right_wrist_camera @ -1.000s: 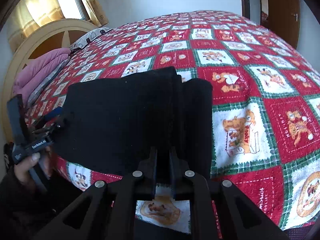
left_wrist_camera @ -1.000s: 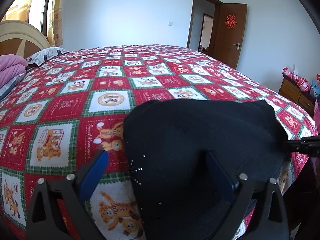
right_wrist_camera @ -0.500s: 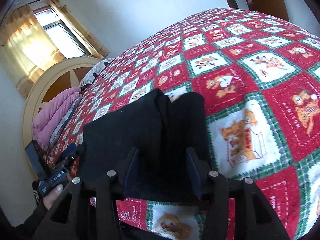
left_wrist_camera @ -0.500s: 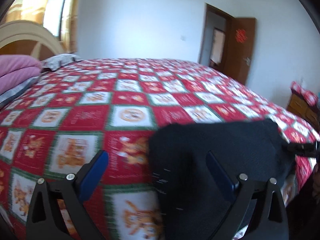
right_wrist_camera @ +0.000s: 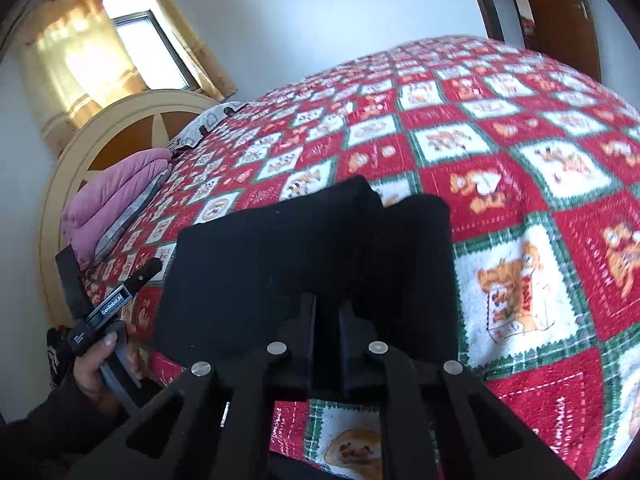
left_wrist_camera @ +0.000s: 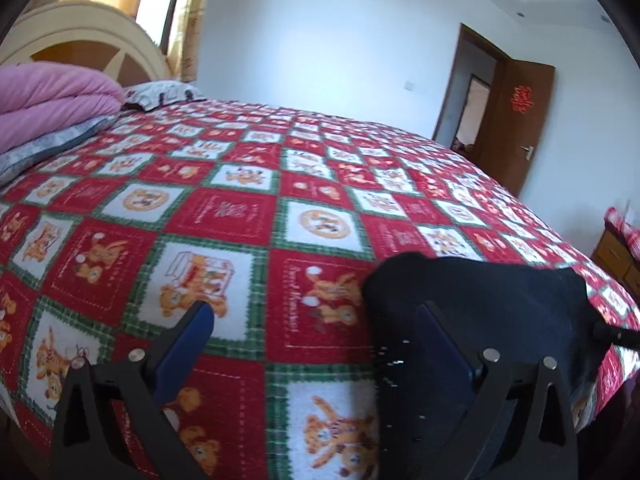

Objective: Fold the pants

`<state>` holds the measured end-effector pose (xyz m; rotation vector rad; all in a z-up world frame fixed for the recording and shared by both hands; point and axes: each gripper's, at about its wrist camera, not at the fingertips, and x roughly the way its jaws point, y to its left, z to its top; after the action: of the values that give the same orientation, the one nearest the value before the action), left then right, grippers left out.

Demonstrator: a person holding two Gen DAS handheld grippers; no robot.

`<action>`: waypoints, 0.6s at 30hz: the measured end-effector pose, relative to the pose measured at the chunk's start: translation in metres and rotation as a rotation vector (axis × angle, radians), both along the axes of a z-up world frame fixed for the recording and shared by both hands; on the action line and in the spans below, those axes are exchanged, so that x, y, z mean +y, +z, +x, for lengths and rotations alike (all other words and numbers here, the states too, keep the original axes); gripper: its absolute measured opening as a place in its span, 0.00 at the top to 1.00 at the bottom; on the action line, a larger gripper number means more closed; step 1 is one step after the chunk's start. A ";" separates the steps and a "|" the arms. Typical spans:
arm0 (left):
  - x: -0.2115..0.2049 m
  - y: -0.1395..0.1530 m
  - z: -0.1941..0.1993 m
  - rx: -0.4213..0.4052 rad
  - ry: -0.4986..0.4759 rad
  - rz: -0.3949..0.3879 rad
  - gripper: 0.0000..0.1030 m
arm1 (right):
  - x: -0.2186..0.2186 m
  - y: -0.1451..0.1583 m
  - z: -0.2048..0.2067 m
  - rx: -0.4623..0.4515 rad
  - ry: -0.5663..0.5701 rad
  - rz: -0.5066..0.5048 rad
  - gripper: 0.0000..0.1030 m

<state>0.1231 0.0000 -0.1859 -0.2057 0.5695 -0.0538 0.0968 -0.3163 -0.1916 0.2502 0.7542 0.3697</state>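
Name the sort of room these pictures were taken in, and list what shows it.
A bedroom, most likely in a home. A large bed with a red patchwork bear quilt fills the view, a curved headboard stands under a curtained window, and folded pink bedding lies beside a pillow.

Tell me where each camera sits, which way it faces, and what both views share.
Left wrist: on the left gripper, jaws open, looking across the bedspread toward the door; only its fingers show.
Right wrist: on the right gripper, jaws nearly closed over the pants, facing the headboard; the left hand shows holding the other gripper.
Shared: pants, bedspread, pink quilt.
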 end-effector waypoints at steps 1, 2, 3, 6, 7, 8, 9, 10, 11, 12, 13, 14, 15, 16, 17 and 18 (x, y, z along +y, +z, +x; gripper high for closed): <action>-0.002 0.001 -0.001 -0.003 -0.006 0.007 0.00 | -0.001 0.002 -0.002 -0.010 -0.008 -0.006 0.91; -0.004 0.002 -0.001 -0.007 -0.011 0.015 0.00 | -0.003 0.004 -0.003 -0.015 -0.016 -0.007 0.92; -0.005 0.003 -0.002 -0.010 -0.017 0.017 0.00 | -0.006 0.006 -0.004 -0.017 -0.026 -0.006 0.92; -0.009 0.003 -0.001 -0.006 -0.035 0.018 0.00 | -0.017 0.014 -0.008 -0.010 -0.061 -0.021 0.92; -0.012 0.001 0.000 0.007 -0.049 0.021 0.00 | -0.018 0.015 -0.008 0.002 -0.070 -0.036 0.92; -0.016 -0.003 0.003 0.031 -0.069 0.028 0.00 | -0.019 0.013 -0.006 0.017 -0.076 -0.049 0.92; -0.020 -0.007 0.004 0.049 -0.080 0.040 0.00 | -0.017 0.008 -0.003 0.039 -0.078 -0.068 0.92; -0.025 -0.011 0.004 0.063 -0.090 0.062 0.00 | -0.015 -0.002 0.002 0.079 -0.091 -0.111 0.92; -0.028 -0.013 0.004 0.067 -0.100 0.074 0.00 | -0.016 -0.011 0.006 0.102 -0.103 -0.135 0.92; -0.030 -0.013 0.003 0.066 -0.107 0.081 0.00 | -0.018 -0.019 0.008 0.115 -0.110 -0.144 0.92; -0.032 -0.012 0.001 0.060 -0.109 0.092 0.00 | -0.021 -0.022 0.009 0.128 -0.114 -0.132 0.92; -0.033 -0.010 0.000 0.051 -0.106 0.104 0.00 | -0.024 -0.019 0.009 0.130 -0.114 -0.113 0.92; -0.034 -0.009 -0.001 0.045 -0.106 0.110 0.00 | -0.025 -0.015 0.008 0.123 -0.112 -0.103 0.92; -0.035 -0.008 -0.001 0.045 -0.106 0.113 0.00 | -0.025 -0.010 0.006 0.114 -0.102 -0.096 0.91; -0.035 -0.009 -0.001 0.049 -0.105 0.114 0.00 | -0.025 -0.008 0.006 0.107 -0.095 -0.091 0.88; -0.036 -0.010 0.000 0.053 -0.105 0.115 0.00 | -0.026 -0.006 0.005 0.098 -0.103 -0.089 0.80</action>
<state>0.1227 -0.0359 -0.1963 -0.0653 0.6343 -0.1170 0.1021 -0.3421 -0.1975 0.2238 0.8488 0.2270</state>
